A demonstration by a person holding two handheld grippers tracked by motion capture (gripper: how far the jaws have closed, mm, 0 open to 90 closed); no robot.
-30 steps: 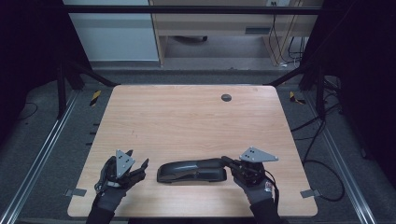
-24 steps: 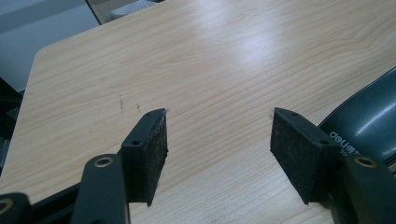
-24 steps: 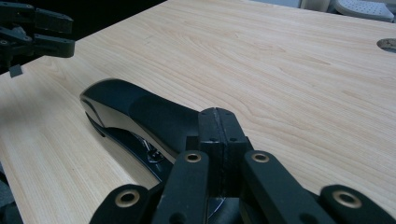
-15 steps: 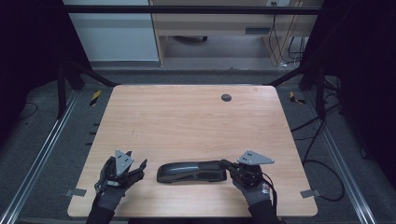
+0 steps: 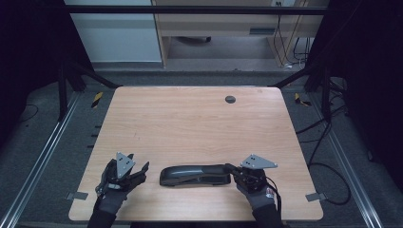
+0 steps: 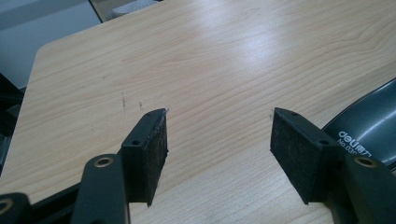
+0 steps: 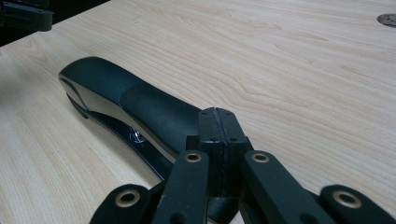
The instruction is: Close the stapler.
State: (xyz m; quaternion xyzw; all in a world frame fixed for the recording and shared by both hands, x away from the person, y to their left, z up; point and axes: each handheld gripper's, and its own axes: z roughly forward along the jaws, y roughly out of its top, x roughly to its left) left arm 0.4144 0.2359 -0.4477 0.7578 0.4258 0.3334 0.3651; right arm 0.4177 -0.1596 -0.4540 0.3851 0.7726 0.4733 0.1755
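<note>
step: my right claw (image 5: 231,167), pinched tight on nothing, rests against the stapler (image 5: 195,174) lower middle.
left claw (image 5: 141,169): wide, empty.
next: I'd grab the stapler's free end.

stapler (image 6: 369,126) cut off at edge

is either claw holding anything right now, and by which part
Nothing is held. The left claw stands open over bare table beside the stapler. The right claw is shut with nothing between its pads, its tips resting at the stapler's rear end.
</note>
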